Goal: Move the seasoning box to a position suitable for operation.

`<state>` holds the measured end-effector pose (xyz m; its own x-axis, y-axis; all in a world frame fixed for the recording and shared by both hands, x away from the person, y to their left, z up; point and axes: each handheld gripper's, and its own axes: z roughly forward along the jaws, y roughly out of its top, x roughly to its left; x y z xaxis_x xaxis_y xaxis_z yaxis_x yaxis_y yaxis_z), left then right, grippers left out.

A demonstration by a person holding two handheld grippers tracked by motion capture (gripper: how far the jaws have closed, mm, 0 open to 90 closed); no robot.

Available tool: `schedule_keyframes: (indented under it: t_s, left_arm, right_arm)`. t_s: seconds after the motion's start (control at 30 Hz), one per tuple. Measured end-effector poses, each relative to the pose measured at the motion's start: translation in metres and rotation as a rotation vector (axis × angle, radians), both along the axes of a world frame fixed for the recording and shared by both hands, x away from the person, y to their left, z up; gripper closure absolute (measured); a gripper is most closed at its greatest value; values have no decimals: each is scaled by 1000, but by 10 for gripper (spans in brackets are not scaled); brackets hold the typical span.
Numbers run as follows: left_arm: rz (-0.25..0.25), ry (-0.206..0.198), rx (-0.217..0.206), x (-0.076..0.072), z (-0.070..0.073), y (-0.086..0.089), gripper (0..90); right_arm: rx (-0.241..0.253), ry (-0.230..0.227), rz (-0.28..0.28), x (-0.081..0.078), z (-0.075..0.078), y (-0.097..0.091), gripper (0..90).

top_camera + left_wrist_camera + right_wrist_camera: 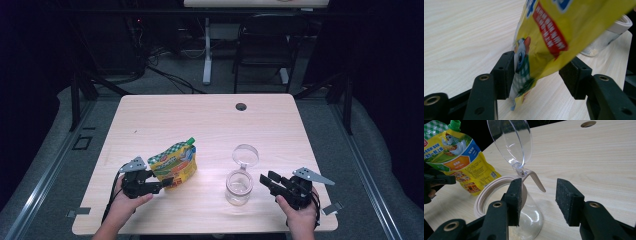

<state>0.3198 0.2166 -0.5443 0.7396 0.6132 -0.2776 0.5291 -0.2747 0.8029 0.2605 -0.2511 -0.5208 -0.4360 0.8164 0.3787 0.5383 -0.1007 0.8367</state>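
Note:
A yellow spouted food pouch (174, 164) with a green cap (190, 141) stands tilted on the wooden table (200, 120). My left gripper (165, 183) is at its lower corner. In the left gripper view the pouch (554, 37) hangs between the open jaws (541, 61), brushing the left pad, with a gap to the right pad. A clear glass jar (238, 187) stands to the right, its hinged lid (246, 155) flipped up. My right gripper (266, 177) rests open just right of the jar (529, 220), nothing between its pads (539, 185). The right gripper view also shows the lid (511, 140) and the pouch (459, 162).
A round cable hole (241, 106) sits near the table's far edge. Beyond the table stand a black chair (265, 40) and a white desk leg (207, 50). Both hands are close to the table's front edge.

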Motion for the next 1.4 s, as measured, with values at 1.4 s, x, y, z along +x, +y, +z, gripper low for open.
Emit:
schedule_keyframes:
  t_s: [1.4]
  left_arm:
    - [-5, 53, 24, 20, -30, -18, 392]
  right_arm:
    - [-5, 6, 3, 1, -2, 0, 554]
